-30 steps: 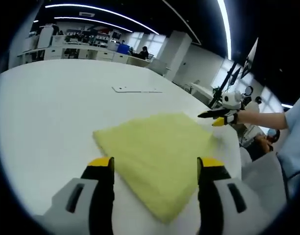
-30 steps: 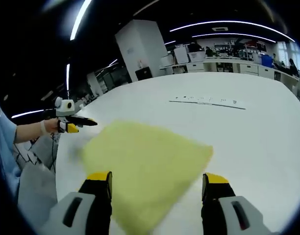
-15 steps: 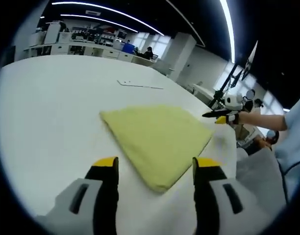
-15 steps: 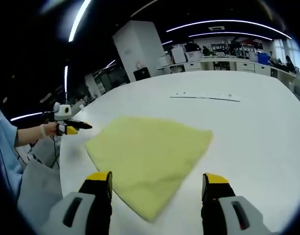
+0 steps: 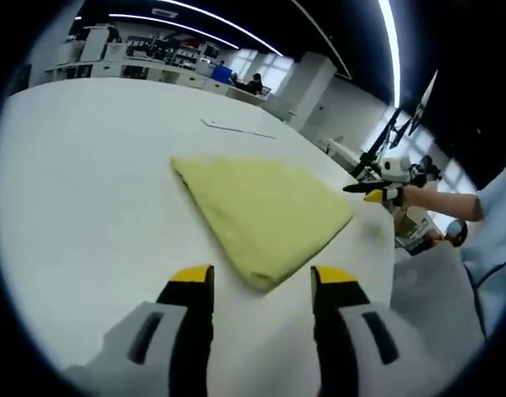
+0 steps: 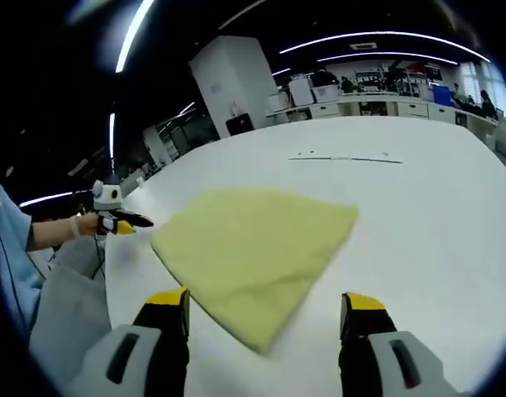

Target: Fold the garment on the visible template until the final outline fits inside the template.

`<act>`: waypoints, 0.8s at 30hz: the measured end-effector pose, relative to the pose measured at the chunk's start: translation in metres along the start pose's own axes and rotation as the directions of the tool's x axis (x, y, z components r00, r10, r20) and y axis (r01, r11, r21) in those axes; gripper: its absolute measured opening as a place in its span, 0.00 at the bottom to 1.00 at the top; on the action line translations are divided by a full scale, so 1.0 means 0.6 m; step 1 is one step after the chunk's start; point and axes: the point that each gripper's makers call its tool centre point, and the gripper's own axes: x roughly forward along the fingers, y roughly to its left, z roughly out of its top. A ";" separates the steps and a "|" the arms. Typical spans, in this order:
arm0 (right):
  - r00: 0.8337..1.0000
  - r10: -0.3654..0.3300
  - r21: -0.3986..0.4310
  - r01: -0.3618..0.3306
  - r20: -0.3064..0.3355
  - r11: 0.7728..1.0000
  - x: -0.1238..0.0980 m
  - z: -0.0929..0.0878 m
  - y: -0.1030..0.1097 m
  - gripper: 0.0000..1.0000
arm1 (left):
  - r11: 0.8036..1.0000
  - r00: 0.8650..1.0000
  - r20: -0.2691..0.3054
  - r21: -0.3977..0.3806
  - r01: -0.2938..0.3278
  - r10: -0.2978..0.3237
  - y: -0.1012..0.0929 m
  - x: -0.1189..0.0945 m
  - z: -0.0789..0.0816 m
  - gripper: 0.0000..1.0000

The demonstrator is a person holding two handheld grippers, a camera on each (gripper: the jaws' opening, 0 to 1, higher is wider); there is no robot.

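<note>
A yellow garment lies folded flat in a roughly triangular shape on the white table. In the left gripper view, my left gripper stands open just short of the garment's near corner, holding nothing. My right gripper hovers in a hand beyond the garment's right corner. The right gripper view shows the same garment ahead of my open, empty right gripper, and the left gripper at the far left. A thin marked line crosses the table beyond the garment, apart from it.
The table's edge runs close behind the garment on the person's side, where a light blue sleeve shows. A tripod stand rises past that edge. Desks and cabinets line the far room.
Both views have drawn back from the garment: its near corner, which lay between the jaws, now sits just ahead of the tips. The garment itself has not moved.
</note>
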 end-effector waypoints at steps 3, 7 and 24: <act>1.000 0.002 0.000 -0.002 -0.009 1.000 -0.002 -0.010 0.002 0.74 | 1.000 1.000 -0.014 -0.007 -0.006 0.006 0.000 0.003 -0.010 0.37; 1.000 0.009 0.009 -0.009 -0.020 1.000 -0.006 -0.025 0.005 0.71 | 1.000 1.000 -0.017 -0.019 -0.004 0.004 -0.003 0.009 -0.017 0.33; 0.997 0.045 0.049 -0.042 -0.056 0.998 -0.002 -0.065 -0.007 0.42 | 0.997 1.000 -0.029 -0.078 -0.013 0.011 0.005 0.019 -0.030 0.18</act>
